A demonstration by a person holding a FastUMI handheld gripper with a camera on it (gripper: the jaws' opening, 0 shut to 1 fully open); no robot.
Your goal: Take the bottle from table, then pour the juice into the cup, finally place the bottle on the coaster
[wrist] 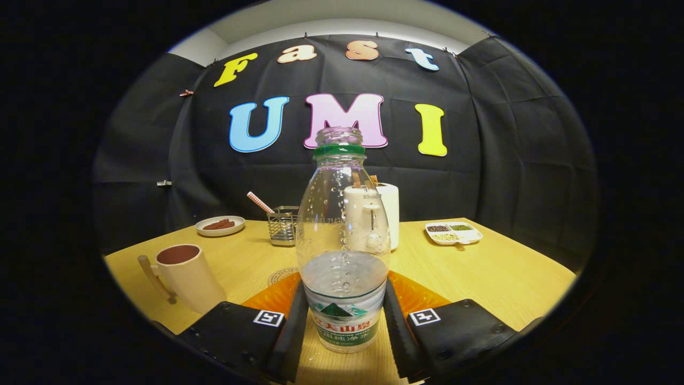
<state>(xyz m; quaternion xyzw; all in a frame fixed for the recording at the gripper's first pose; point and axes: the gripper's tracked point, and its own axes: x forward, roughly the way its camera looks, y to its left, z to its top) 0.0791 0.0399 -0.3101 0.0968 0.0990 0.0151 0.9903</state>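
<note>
We see one table (497,278), then one uncapped bottle (342,235) at centre frame, upright, over one orange coaster (422,294) — the gripper (344,326) pinching its labelled base with both fingers. Lower left stands one cup (187,275); smaller still — one plate (220,225), one divided dish (453,233).

Gripper (346,326): two matte black block-shaped finger mounts, each carrying a small square white tag with a black fiducial pattern on its inner top corner. Small round screws dot the mounts' edges. Long black ribbed finger pads (292,334) run forward.
</note>
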